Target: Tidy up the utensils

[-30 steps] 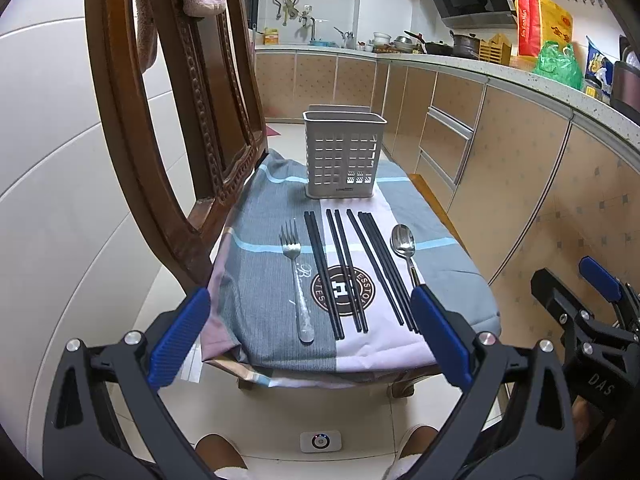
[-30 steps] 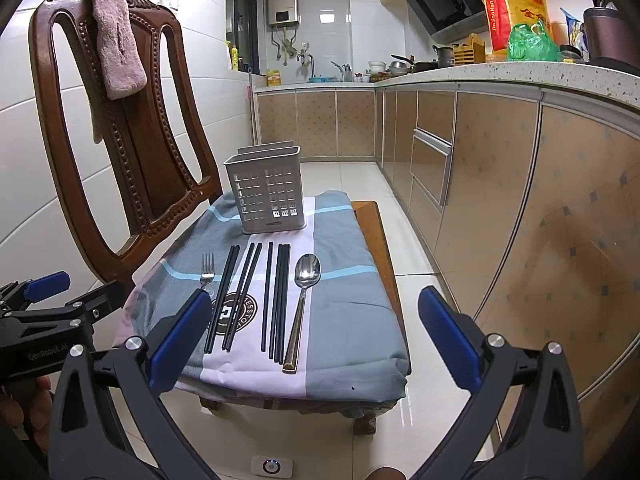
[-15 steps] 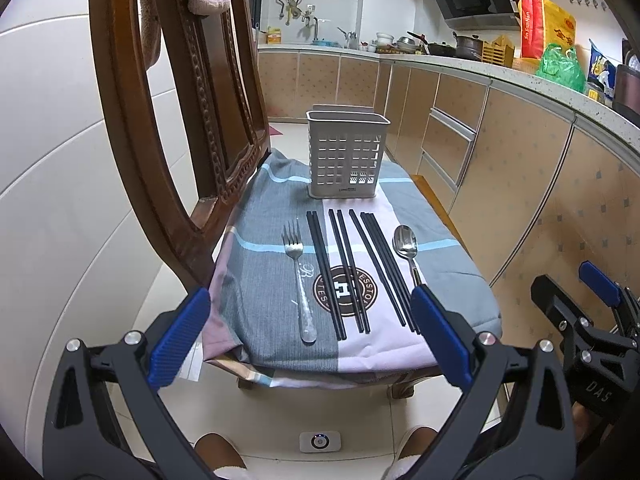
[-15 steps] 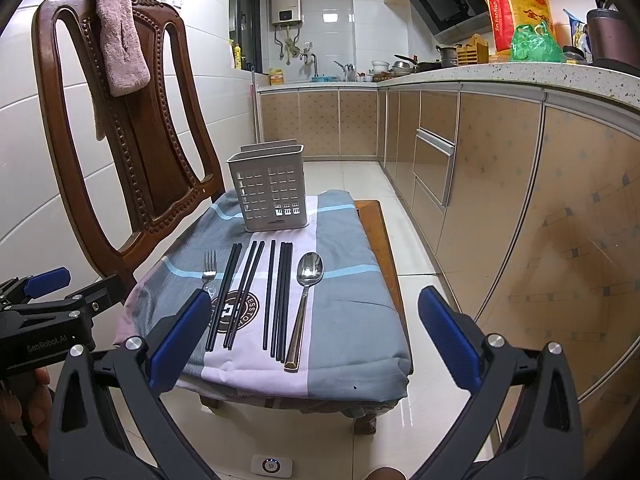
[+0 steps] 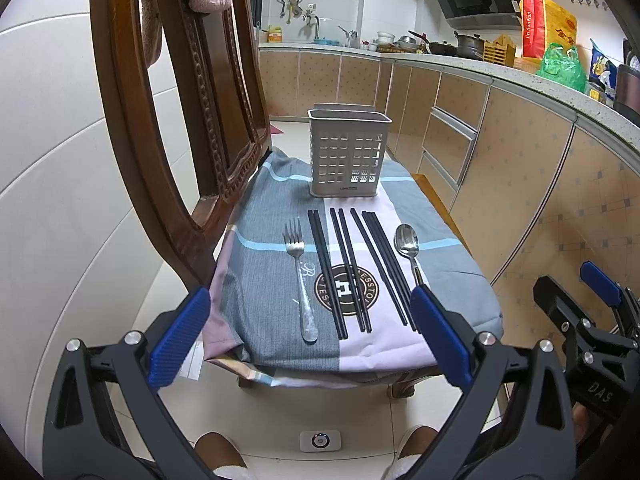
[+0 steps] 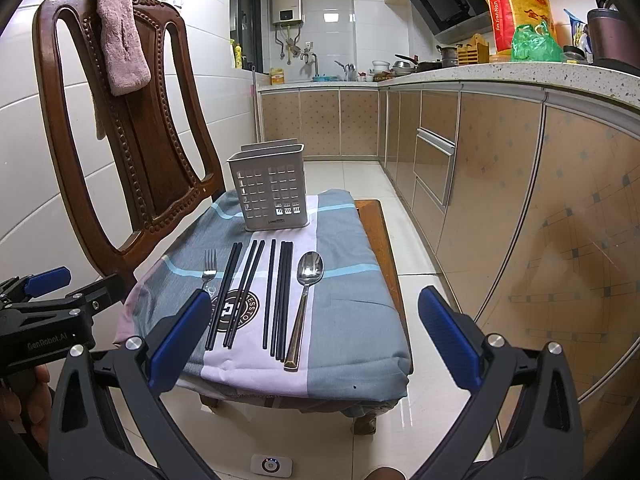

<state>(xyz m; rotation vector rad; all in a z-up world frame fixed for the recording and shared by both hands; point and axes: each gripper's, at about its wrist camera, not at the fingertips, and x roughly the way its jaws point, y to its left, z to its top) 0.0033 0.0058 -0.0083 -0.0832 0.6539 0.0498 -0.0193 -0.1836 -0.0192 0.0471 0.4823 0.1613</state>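
A grey slotted utensil holder (image 5: pixel 347 156) (image 6: pixel 273 189) stands upright at the far end of a cloth-covered chair seat (image 5: pixel 260 280) (image 6: pixel 352 320). In front of it lie a fork (image 5: pixel 298 272) (image 6: pixel 209 266), several black chopsticks (image 5: pixel 352 268) (image 6: pixel 256 292) and a spoon (image 5: pixel 407 242) (image 6: pixel 307 280), side by side. My left gripper (image 5: pixel 310 336) is open and empty, hovering short of the seat's near edge. My right gripper (image 6: pixel 314 336) is open and empty, also short of the near edge. Each gripper shows at the edge of the other's view.
A carved wooden chair back (image 5: pixel 176 100) (image 6: pixel 132 120) with a pink towel (image 6: pixel 120 32) rises on the left. Kitchen cabinets (image 5: pixel 500 168) (image 6: pixel 520 184) run along the right, a tiled wall on the left. A small white device (image 5: pixel 320 441) lies on the floor.
Both grippers have drifted slightly closer to the chair seat; the utensils sit a little higher in view. Nothing has been grasped or moved.
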